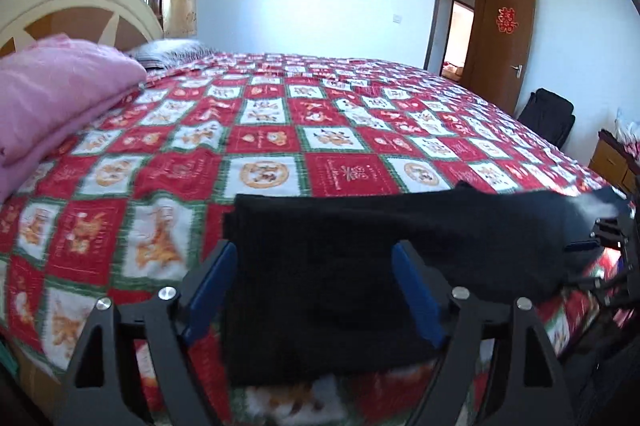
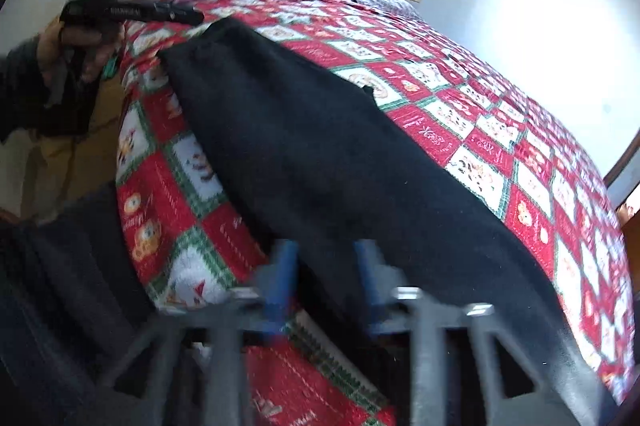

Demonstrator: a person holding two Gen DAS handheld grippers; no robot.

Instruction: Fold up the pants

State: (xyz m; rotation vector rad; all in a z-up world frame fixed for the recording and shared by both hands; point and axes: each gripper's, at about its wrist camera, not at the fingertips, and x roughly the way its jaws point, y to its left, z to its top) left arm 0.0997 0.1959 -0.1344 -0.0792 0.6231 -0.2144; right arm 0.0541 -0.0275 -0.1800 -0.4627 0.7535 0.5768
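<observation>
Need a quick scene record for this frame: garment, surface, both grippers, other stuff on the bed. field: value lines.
garment: black fabric pants, laid long along the bed's near edge
surface: red, white and green patchwork bedspread
left gripper: open, blue fingers either side of one pants end
right gripper: blurred, fingers apart around the other end
other: folded pink blanket near the cream headboard
fold state: not yet folded across

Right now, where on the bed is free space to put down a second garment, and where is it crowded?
Free: the wide stretch of red checked bedspread beyond the black pants, bordered left by the pink folded blanket and grey pillow. Crowded: the near edge, where the pants lie with the left gripper and right gripper over them.
</observation>
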